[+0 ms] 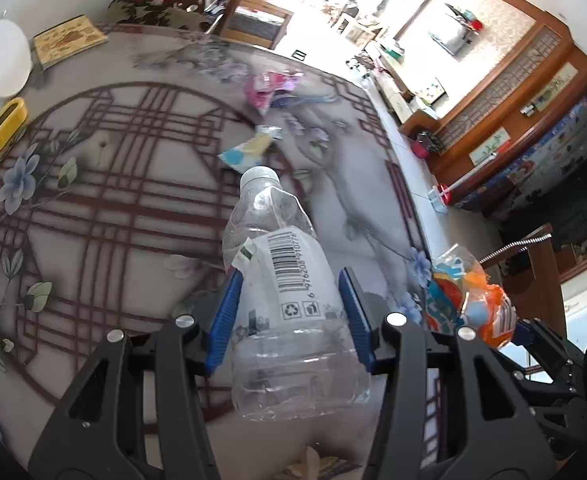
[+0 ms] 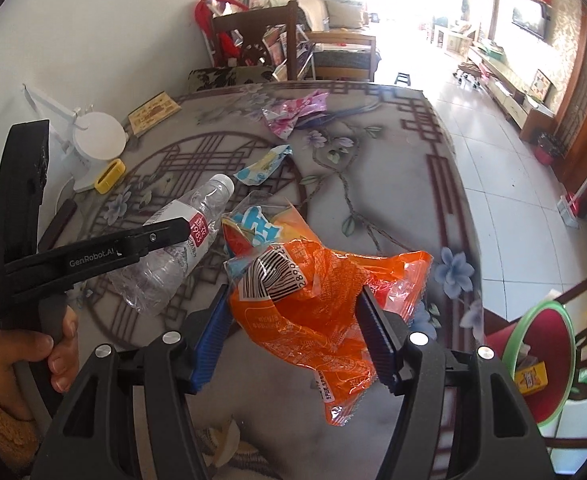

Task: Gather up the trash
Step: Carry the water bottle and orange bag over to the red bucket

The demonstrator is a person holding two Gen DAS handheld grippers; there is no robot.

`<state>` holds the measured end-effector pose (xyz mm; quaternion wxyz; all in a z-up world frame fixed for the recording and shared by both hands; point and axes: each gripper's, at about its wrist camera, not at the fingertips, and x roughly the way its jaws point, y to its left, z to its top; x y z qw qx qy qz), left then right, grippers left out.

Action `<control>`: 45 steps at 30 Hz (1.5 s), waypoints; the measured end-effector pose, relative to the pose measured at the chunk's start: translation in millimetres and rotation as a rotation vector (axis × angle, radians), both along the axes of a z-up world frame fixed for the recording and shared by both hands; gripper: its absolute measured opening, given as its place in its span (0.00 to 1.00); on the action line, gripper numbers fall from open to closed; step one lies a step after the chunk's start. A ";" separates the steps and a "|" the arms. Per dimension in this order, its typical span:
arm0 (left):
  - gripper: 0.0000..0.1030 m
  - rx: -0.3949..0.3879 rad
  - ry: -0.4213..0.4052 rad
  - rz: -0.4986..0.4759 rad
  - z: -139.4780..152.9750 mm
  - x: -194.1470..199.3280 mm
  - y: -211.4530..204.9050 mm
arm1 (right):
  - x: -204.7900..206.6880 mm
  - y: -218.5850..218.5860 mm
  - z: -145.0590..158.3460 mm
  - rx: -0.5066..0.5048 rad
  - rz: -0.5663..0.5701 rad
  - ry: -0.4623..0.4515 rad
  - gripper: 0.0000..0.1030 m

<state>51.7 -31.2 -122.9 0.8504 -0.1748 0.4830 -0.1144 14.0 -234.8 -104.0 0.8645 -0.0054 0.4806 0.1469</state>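
Worktop (image 2: 393,208), round, under a patterned floral cover, with trash left on it: a pink wrapper (image 2: 297,114) far across and a smaller blue-and-yellow wrapper (image 2: 263,166) nearer the middle, the two well apart

Off the worktop's right edge, on the tiled floor: a red bin with a green rim (image 2: 541,354), already holding a yellow packet; probably the drop point

Mid-carry, by the look of it: both pieces lifted clear of the worktop and headed for disposal

Left hand-held gripper (image 1: 289,312) partly closed, blue pads pressed on both sides of an empty clear plastic bottle (image 1: 281,280), gripped around its labelled middle, white cap pointing away

Right hand-held gripper (image 2: 293,328) also partly closed, clamped on a crumpled orange snack bag (image 2: 309,312), loose corner hanging below the pads

Next, most likely: swing right over the bin's mouth, release each piece only once above the rim, then back for the two wrappers

Risks: bottle slipping on smooth plastic; light bag drifting past the rim
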 end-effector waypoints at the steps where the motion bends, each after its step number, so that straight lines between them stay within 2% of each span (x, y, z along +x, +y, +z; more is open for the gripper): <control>1: 0.47 0.001 -0.004 -0.007 1.3 -0.9 -3.3 | -3.8 -4.2 1.9 0.005 -0.012 -0.005 0.59; 13: 0.47 0.014 -0.029 -0.099 12.3 -11.2 -39.3 | -26.4 -42.6 5.9 0.062 -0.117 -0.006 0.59; 24: 0.47 0.018 -0.068 -0.188 24.6 -14.9 -68.6 | -41.0 -58.3 13.2 0.050 -0.180 -0.034 0.59; 45: 0.47 0.058 -0.055 -0.218 19.2 -7.9 -90.0 | -36.9 -98.2 -3.2 0.069 -0.265 0.007 0.59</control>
